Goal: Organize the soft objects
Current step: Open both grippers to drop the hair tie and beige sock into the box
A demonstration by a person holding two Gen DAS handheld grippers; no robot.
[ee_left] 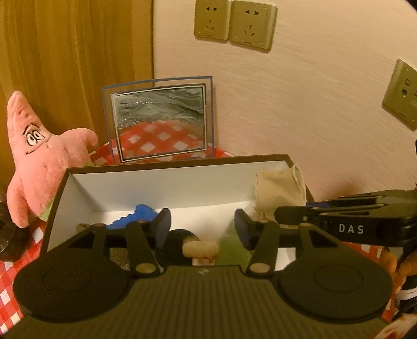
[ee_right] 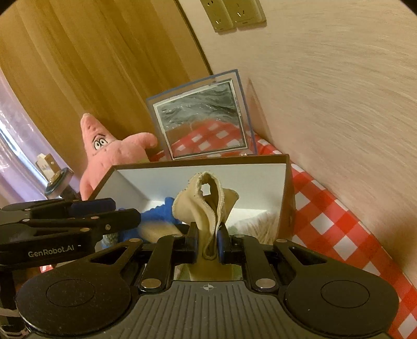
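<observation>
1. Right gripper (ee_right: 207,241) — we note it clenched on a beige cloth (ee_right: 208,206), the fabric pinched upright between the pads with its hemmed edge standing above them. We judge the hold is kept high so the cloth can be lowered into the box.
2. Box (ee_right: 285,187) — brown outside, white inside, open at the top. The cloth hangs at its right end, over the interior; in the left wrist view the same cloth (ee_left: 278,187) shows against the right-hand wall.
3. Left gripper (ee_left: 202,224) — fingers spread apart, holding nothing, poised over the box's middle. We take this as standing by, or ready to tidy the contents.
4. Contents already in the box — a blue knitted piece (ee_left: 138,215), a dark rounded item, a small tan plush part and something green beneath the left gripper; these are too hidden to name.
5. Pink starfish plush (ee_left: 39,156) — outside the box, propped upright beside its left wall; we judge it not yet put away.
6. Tabletop (ee_right: 338,221) — covered in a red-and-white checked cloth, carrying a glass picture frame (ee_left: 159,120) behind the box.
7. Room — textured pale wall with sockets (ee_left: 234,24), a wooden panel to the left.
</observation>
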